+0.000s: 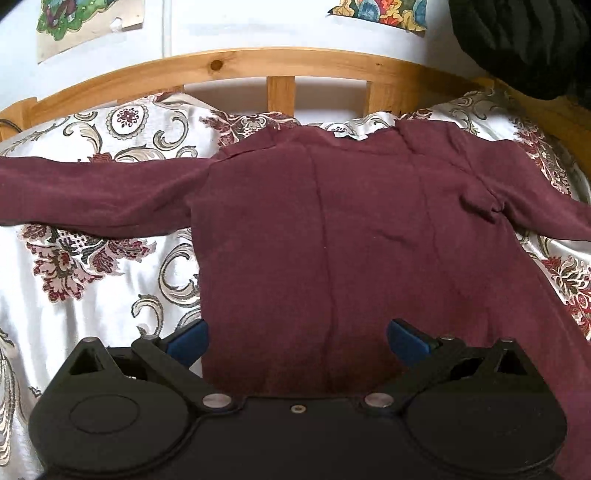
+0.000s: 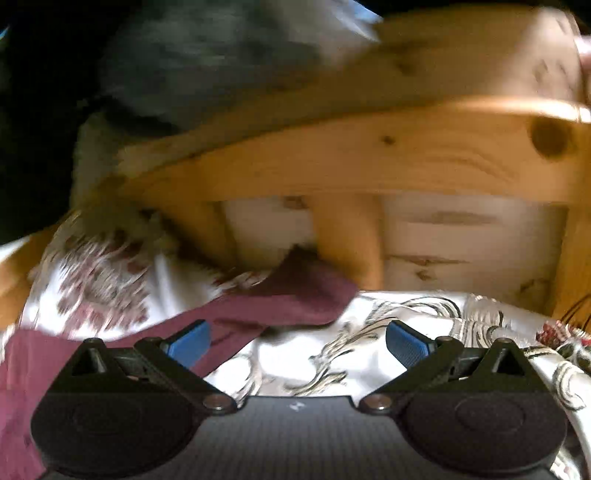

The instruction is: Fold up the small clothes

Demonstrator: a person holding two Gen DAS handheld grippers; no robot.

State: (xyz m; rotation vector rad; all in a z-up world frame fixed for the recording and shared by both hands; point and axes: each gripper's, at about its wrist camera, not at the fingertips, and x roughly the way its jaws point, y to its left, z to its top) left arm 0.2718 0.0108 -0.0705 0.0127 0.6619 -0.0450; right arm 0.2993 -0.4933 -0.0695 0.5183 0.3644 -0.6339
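Note:
A maroon long-sleeved shirt (image 1: 351,229) lies flat on the patterned bedspread (image 1: 92,288), collar toward the headboard, both sleeves spread out sideways. My left gripper (image 1: 297,341) is open over the shirt's lower hem, holding nothing. In the right wrist view, which is blurred, the end of one maroon sleeve (image 2: 295,295) lies on the bedspread (image 2: 406,332) close to the wooden bed frame. My right gripper (image 2: 297,341) is open and empty just before the sleeve's cuff, its left fingertip (image 2: 188,341) over the sleeve cloth.
A wooden slatted headboard (image 1: 280,66) runs behind the shirt, with a white wall and colourful pictures (image 1: 74,22) above. A dark garment (image 1: 524,44) hangs at the top right. In the right wrist view the wooden frame (image 2: 369,162) stands close ahead.

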